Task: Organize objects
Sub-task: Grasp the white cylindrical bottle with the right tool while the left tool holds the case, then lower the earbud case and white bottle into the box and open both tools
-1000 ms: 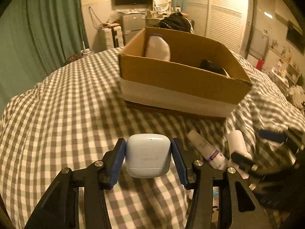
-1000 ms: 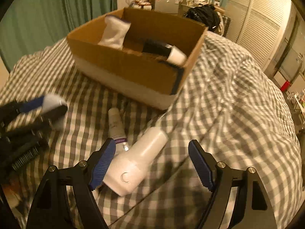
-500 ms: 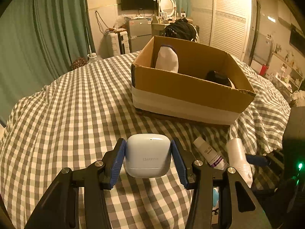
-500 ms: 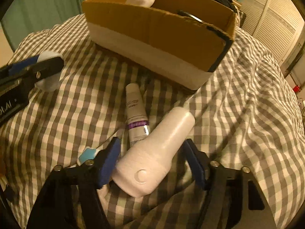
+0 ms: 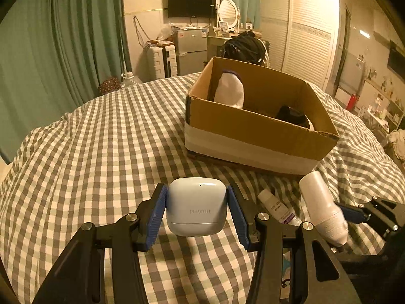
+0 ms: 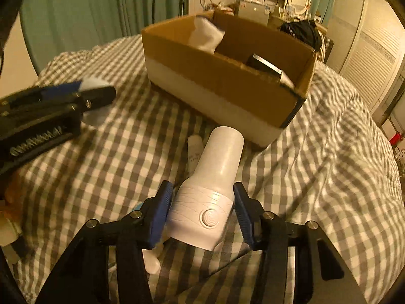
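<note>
My left gripper (image 5: 197, 211) is shut on a pale blue earbud case (image 5: 196, 206) and holds it above the checked bedspread. My right gripper (image 6: 203, 211) is shut on a white bottle-shaped device (image 6: 211, 190) with a round button, lifted off the bed; it also shows in the left wrist view (image 5: 322, 206). An open cardboard box (image 5: 255, 131) stands ahead of both, also in the right wrist view (image 6: 225, 76). It holds a white sock (image 5: 229, 92) and a black item (image 5: 291, 115). A small white tube (image 5: 277, 209) lies on the bed between the grippers.
The checked bedspread (image 5: 101, 152) covers the whole bed. Green curtains (image 5: 50, 50) hang at the left. A suitcase (image 5: 162, 62), a small fridge (image 5: 191, 50) and louvred closet doors (image 5: 303, 40) stand beyond the bed. Small items lie under my right gripper (image 6: 152, 261).
My right gripper closed on the white device and raised it off the bed. My left gripper, still holding the earbud case, has risen and drawn back from the box.
</note>
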